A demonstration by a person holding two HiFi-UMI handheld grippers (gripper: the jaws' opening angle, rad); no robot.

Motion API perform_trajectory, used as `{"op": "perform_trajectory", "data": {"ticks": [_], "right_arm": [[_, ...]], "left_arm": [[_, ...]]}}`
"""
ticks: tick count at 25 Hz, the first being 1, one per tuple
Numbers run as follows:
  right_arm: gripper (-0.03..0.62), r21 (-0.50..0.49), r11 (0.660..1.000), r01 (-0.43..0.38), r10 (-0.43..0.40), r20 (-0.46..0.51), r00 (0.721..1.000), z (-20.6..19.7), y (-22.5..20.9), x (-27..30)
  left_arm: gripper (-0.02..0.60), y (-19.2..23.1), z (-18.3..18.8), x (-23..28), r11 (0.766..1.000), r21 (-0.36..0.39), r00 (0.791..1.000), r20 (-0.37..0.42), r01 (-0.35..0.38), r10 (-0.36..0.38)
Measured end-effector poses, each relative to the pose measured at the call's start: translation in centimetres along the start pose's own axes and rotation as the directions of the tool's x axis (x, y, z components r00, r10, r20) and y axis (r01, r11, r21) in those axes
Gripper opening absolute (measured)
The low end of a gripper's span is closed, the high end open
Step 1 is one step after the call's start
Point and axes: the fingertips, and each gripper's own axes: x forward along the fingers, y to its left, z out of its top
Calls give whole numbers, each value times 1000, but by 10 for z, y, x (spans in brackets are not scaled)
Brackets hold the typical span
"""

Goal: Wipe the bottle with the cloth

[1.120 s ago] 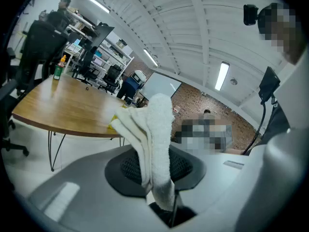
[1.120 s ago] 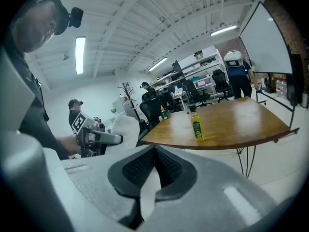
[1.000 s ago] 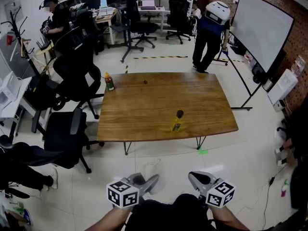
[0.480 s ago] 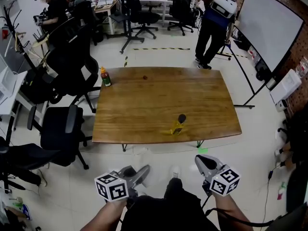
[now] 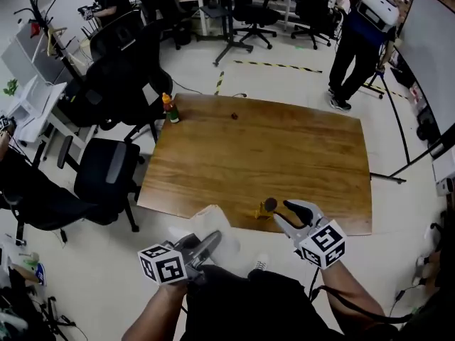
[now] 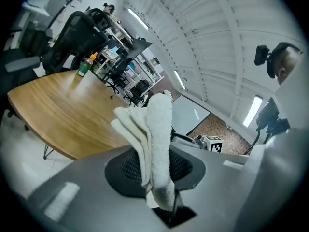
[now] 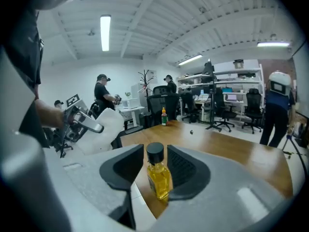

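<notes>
Head view – table: the wooden table [image 5: 270,155] fills the middle of the frame, with office chairs [image 5: 106,176] at its left and a person [image 5: 362,27] standing at the upper right.
Head view – bottle: the small yellow bottle [image 5: 264,209] stands upright near the table's lower edge, right of centre.
Head view – right gripper: the right gripper [image 5: 283,213] is just beside the bottle, pointing at it from the lower right.
Head view – left gripper: the left gripper [image 5: 210,240] sits at lower left, off the table, with the pale cloth [image 5: 217,220] sticking out ahead of it.
Head view – other: an orange-capped second bottle [image 5: 169,109] stands at the table's upper left corner.
Left gripper view – jaws: pressed together on the folded white cloth, which rises up the middle of the frame.
Right gripper view – jaws: opening, spread to either side of the bottle's black cap; the pads do not appear to press on it.
Step in hand: lining up to take hold of the bottle, as I judge it.
Next move calls for: sliding the jaws round the body, closing gently since the bottle stands near the edge, then bringing the cloth across.
</notes>
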Motion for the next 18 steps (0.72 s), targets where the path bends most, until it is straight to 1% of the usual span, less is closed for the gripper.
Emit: {"op": "perform_trajectory", "data": {"ticks": [3,5,9,12,14,15,18], "right_arm": [[198,-59,996,-73,72,-24,997,2,-2,14],[202,-60,995,-82,81,-29,996,0,-1,20],[201,-51,997,-65,64,-26,998,2,0,33],[201,-44,998,-44,42,-55,998,0,0,42],[180,-38,999,-17,14,-71,997,-1,1,43],[145,-39,999,-2,-1,-72,997,-1,1,42],[144,-23,999,44,-45,-49,998,4,-1,39]], "left_arm": [[107,-1,2,19,999,-43,1000,14,-2,3],[107,1,0,26,999,-50,1000,-5,-3,3],[107,14,6,34,999,-47,998,-55,12,-14],[107,29,10,45,997,-60,993,-102,50,-56],[107,34,9,51,994,-68,985,-147,84,-93],[107,36,10,55,992,-69,979,-167,103,-113],[107,41,13,66,985,-68,962,-213,161,-172]]}}
